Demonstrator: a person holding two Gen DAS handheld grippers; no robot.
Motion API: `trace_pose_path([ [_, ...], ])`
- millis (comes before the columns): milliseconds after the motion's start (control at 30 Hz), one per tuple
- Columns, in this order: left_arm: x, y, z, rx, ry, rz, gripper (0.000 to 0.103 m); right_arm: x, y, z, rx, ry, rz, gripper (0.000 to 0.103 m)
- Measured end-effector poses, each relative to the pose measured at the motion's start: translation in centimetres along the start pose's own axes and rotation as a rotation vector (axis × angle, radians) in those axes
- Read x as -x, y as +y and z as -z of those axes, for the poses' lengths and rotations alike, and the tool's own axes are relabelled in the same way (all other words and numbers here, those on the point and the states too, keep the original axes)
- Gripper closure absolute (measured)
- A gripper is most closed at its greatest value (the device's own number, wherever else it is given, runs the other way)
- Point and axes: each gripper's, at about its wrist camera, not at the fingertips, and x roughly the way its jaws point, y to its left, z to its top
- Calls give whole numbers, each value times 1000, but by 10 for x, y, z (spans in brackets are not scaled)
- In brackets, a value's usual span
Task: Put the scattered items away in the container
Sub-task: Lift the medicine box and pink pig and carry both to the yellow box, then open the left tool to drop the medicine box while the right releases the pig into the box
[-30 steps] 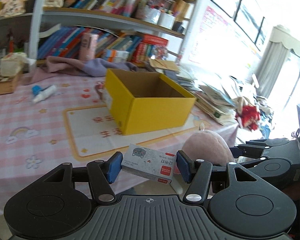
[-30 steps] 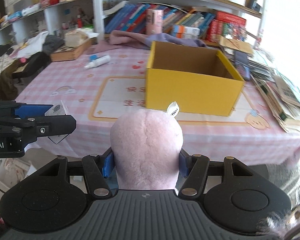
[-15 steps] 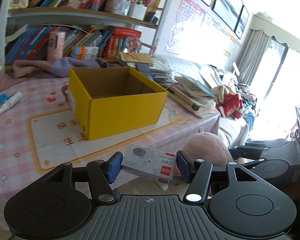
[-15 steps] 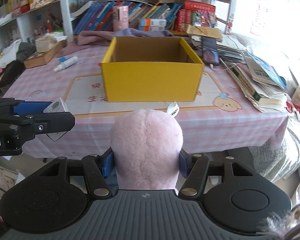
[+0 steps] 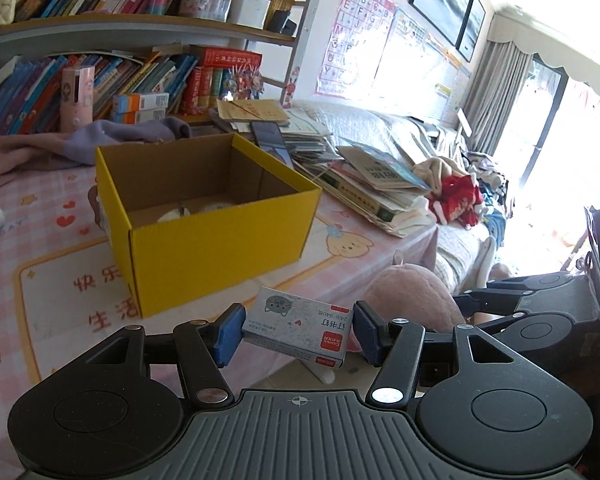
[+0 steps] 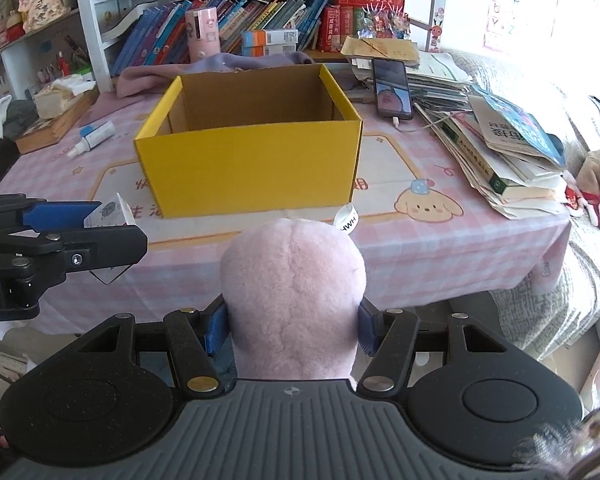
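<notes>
The left hand-held gripper (image 5: 298,332) pinches a small box of staples (image 5: 300,330) between its blue pads, the box tilted and held in the air just short of the counter (image 5: 40,248) edge. Beside it, the right hand-held gripper (image 6: 292,330) clamps a pink plush toy (image 6: 294,292) between its pads, a white tag sticking up from the toy's top right; the toy also hangs off the counter's near edge. Ahead of both, an open yellow cardboard box (image 6: 252,168) stands on a white mat printed with red characters, on the pink checked cloth that covers the counter. Seen from the left wrist, something pale lies on the box floor, too hidden by the front wall to identify. A small white bottle with a blue cap (image 6: 94,138) lies on the cloth to the left of the box. A phone (image 6: 393,88) rests on a stack of papers and books to the right. A bookshelf (image 6: 260,20) packed with books stands behind the counter.
</notes>
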Motion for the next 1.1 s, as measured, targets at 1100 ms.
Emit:
trace_pose_path([
  [1100, -172, 89, -135, -125, 151, -322, 45, -221, -17, -228, 488, 2, -278, 44],
])
